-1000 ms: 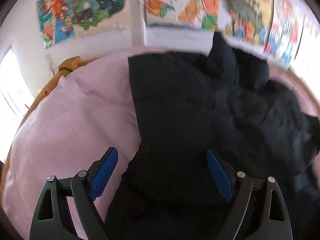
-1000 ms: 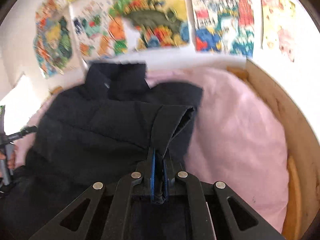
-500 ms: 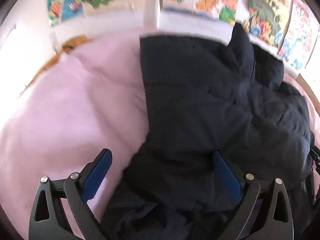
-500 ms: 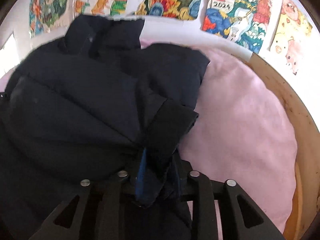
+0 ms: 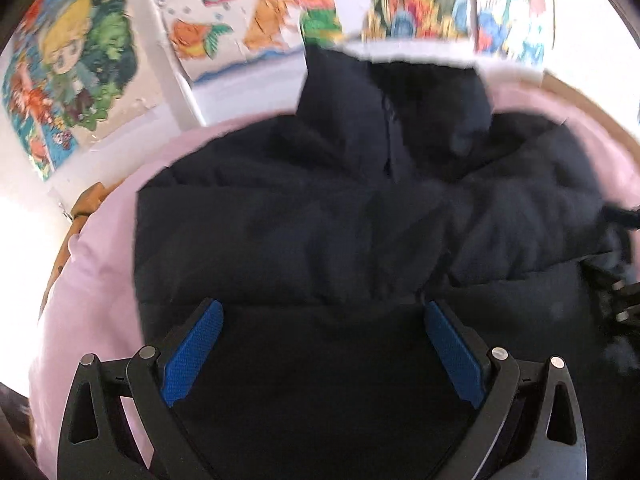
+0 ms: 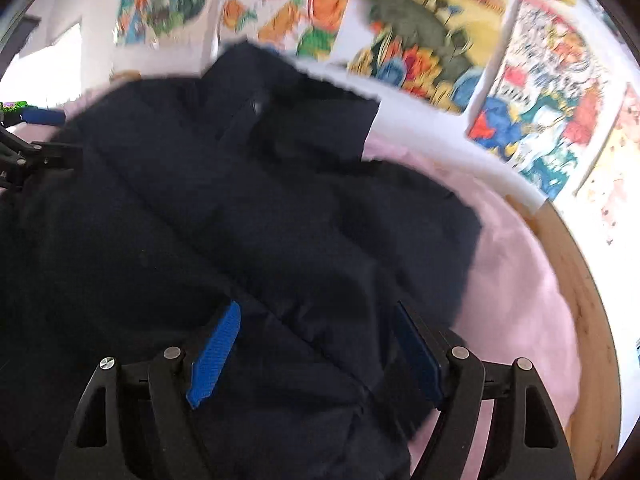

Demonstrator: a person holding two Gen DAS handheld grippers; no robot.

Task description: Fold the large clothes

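Observation:
A large dark navy puffer jacket [image 5: 360, 216] lies on a pink bedsheet [image 5: 100, 280], its collar toward the wall; it also shows in the right wrist view [image 6: 240, 220]. A sleeve lies folded across the jacket's body in the right wrist view. My left gripper [image 5: 322, 316] is open and empty just above the jacket's near part. My right gripper [image 6: 318, 320] is open and empty above the jacket's right side. The left gripper shows at the left edge of the right wrist view [image 6: 28, 148]. The right gripper shows at the right edge of the left wrist view [image 5: 620, 304].
The pink sheet [image 6: 520, 280] covers a bed with a wooden frame [image 6: 592, 320] on the right. Colourful posters [image 6: 420, 40] hang on the white wall behind. A bright window [image 5: 20, 260] is at the left.
My right gripper has let go of the jacket sleeve and opened; the sleeve now lies on the jacket. My left gripper stayed open and shifted right over the jacket.

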